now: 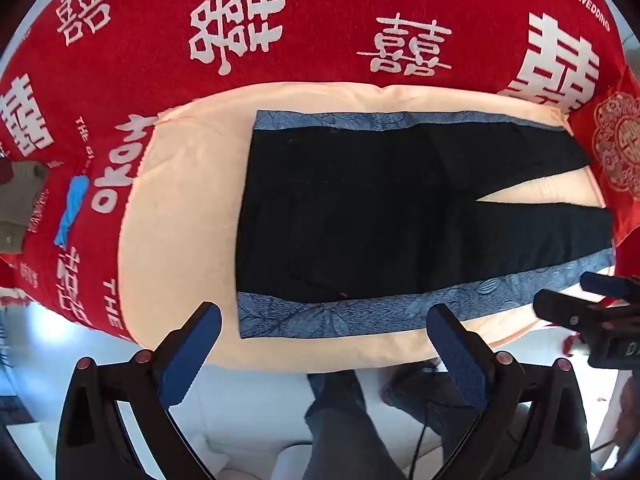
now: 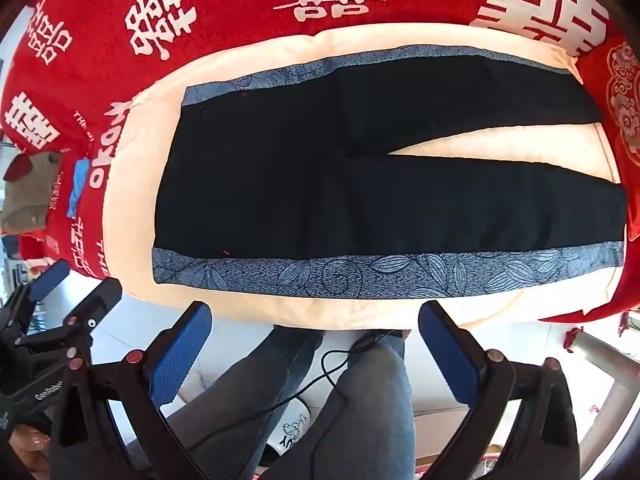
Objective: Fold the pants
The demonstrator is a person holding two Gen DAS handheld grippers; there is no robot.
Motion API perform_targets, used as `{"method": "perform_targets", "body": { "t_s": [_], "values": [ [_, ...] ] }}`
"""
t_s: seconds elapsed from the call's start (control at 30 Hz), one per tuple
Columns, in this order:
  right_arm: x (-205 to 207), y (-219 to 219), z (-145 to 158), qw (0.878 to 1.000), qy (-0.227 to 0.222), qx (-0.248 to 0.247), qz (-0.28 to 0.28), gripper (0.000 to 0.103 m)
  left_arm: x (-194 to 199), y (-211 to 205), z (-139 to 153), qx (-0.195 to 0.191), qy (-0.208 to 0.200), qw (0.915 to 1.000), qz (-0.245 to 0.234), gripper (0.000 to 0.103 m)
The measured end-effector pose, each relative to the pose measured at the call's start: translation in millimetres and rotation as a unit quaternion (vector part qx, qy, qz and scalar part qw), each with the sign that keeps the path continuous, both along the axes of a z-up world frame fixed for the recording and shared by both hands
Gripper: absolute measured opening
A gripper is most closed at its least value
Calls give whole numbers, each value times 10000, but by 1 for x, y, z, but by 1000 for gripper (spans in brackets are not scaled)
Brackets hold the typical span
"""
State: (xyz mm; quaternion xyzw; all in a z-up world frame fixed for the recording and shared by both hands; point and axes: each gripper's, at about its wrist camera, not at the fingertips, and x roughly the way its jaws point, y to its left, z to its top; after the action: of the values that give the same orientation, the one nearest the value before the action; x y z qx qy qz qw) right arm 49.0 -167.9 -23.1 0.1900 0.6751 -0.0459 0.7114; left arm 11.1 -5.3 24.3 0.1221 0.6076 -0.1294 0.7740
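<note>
black pants (image 1: 360, 208) lie flat on a cream pad (image 1: 180, 200) just ahead of both grippers' fingertips, long axis crosswise, waist left, legs right. left gripper (image 1: 324, 344) and right gripper (image 2: 316, 340), fingers spread wide and empty, hover near the patterned hem-side edge.

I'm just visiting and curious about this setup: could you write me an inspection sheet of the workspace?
Surface: cream padded mat lying on a red cloth with white characters.
Job's things: black pants with blue floral side stripes, spread flat, legs slightly apart, unfolded.
Clutter: small blue object and grey-beige item on the red cloth.
Grippers: left gripper and right gripper both open, empty, above the mat's near edge.
Cables: thin black cable across the person's jeans.
Surroundings: white floor.
</note>
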Motion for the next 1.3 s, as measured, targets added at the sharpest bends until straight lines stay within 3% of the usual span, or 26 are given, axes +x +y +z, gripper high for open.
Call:
{"method": "perform_targets", "body": {
  "t_s": [1.3],
  "values": [
    [-4,-11,8,9997,-18,-170,-192,103,1,9,6,225,-142,9994,239,103]
  ]
}}
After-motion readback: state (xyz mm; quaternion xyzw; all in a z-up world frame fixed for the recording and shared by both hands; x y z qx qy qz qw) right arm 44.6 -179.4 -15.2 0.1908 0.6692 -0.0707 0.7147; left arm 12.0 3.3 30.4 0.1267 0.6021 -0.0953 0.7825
